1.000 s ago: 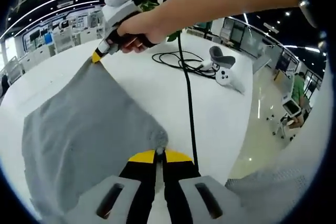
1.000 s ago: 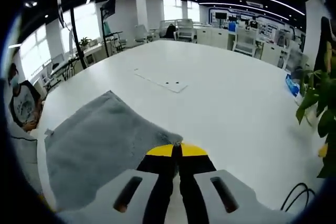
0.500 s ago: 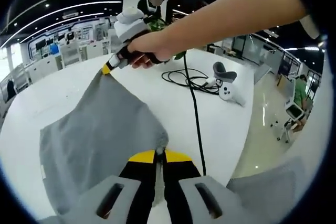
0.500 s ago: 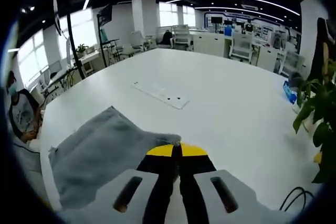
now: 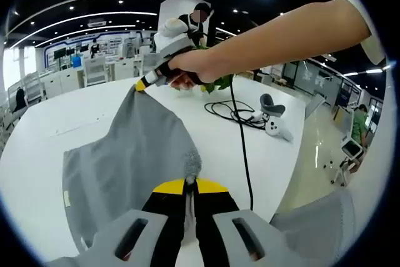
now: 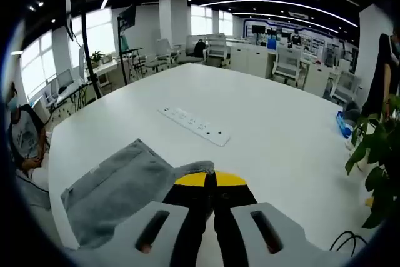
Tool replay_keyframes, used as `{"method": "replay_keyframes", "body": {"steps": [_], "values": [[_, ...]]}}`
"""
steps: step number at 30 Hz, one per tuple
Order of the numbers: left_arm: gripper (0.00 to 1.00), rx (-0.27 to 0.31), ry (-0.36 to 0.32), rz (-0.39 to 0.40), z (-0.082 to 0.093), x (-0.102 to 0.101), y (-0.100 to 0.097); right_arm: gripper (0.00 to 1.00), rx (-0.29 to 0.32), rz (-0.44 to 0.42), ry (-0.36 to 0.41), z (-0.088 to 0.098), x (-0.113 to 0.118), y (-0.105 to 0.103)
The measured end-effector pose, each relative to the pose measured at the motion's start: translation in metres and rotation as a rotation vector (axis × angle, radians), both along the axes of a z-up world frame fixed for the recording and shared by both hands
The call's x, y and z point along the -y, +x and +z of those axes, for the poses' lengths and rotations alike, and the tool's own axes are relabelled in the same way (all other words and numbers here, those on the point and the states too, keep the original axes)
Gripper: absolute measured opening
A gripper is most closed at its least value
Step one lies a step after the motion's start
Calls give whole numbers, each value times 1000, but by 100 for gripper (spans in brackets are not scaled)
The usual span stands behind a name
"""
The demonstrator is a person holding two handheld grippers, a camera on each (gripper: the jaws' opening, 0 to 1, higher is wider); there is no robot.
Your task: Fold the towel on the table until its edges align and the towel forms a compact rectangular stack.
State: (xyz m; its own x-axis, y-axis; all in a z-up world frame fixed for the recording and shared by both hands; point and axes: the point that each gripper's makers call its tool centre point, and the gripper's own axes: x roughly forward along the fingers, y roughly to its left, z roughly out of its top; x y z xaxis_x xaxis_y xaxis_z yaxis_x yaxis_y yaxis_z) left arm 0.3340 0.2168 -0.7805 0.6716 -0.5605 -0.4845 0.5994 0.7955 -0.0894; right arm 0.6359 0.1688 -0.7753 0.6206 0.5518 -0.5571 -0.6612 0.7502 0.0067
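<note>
A grey towel (image 5: pixel 131 154) hangs stretched above the white table (image 5: pixel 37 123), lifted by two corners. My left gripper (image 5: pixel 190 183) is shut on the near corner of the towel. In the left gripper view a person's hand holds my right gripper (image 5: pixel 141 84), shut on the far corner. In the right gripper view my right gripper (image 6: pixel 209 179) is shut on the towel (image 6: pixel 122 189), which drapes down to the left towards the table (image 6: pixel 262 123).
A black cable (image 5: pixel 240 129) and a grey-white controller (image 5: pixel 275 120) lie on the table's right side. A white power strip (image 6: pixel 194 126) lies mid-table. A potted plant (image 6: pixel 375 161) stands at the right. A seated person (image 6: pixel 22 139) is at the left edge.
Both grippers have risen with the towel's corners, lifting more of the towel off the table. The cloth now hangs steeper and narrower.
</note>
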Motion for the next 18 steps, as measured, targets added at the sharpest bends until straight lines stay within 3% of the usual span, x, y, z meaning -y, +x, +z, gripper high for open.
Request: {"method": "replay_keyframes", "body": {"steps": [9,18], "values": [[4,-11,-60,70,2,-40,-4,0,-7,-47,33,11,-23,-3],[4,-19,-74,126,-3,-80,-12,0,1,-41,54,14,-71,-7]]}}
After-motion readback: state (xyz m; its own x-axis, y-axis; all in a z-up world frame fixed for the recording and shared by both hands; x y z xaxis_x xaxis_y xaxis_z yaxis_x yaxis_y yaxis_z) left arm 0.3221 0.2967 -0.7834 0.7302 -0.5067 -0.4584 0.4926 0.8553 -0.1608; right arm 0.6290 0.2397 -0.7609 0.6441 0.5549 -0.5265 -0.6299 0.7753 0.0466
